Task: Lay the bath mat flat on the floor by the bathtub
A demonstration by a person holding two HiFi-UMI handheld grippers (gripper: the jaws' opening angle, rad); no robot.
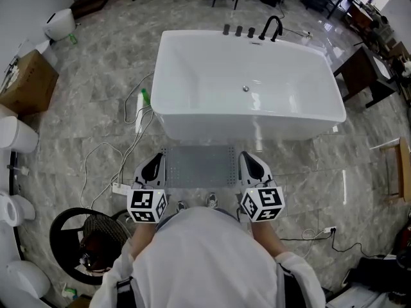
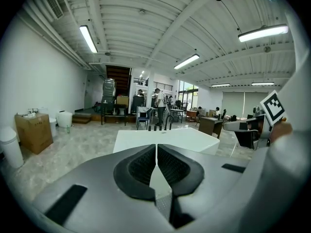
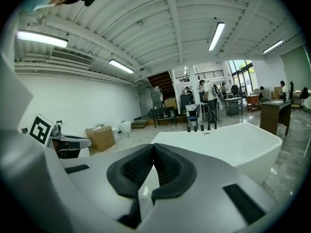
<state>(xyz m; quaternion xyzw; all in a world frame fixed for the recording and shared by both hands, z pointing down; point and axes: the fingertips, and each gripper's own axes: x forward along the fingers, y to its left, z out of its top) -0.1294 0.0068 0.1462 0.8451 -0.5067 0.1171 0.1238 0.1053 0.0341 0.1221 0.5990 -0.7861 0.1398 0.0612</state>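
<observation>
The grey perforated bath mat (image 1: 198, 166) lies flat on the marble floor right in front of the white bathtub (image 1: 247, 88). My left gripper (image 1: 154, 159) hovers at the mat's left edge and my right gripper (image 1: 250, 158) at its right edge. Both point toward the tub. In the left gripper view the jaws (image 2: 156, 147) are shut with nothing between the pads, and the tub (image 2: 165, 137) lies just beyond. In the right gripper view the jaws (image 3: 153, 147) are likewise shut and empty, facing the tub (image 3: 228, 144). A sliver of mat (image 2: 163, 200) shows below the left jaws.
White cables (image 1: 122, 149) and a power strip (image 1: 119, 188) trail on the floor left of the mat. A green bottle (image 1: 144, 97) stands by the tub's left corner. A cardboard box (image 1: 26, 82) sits far left, a black round stool (image 1: 77, 236) near left, a dark desk (image 1: 366, 76) right.
</observation>
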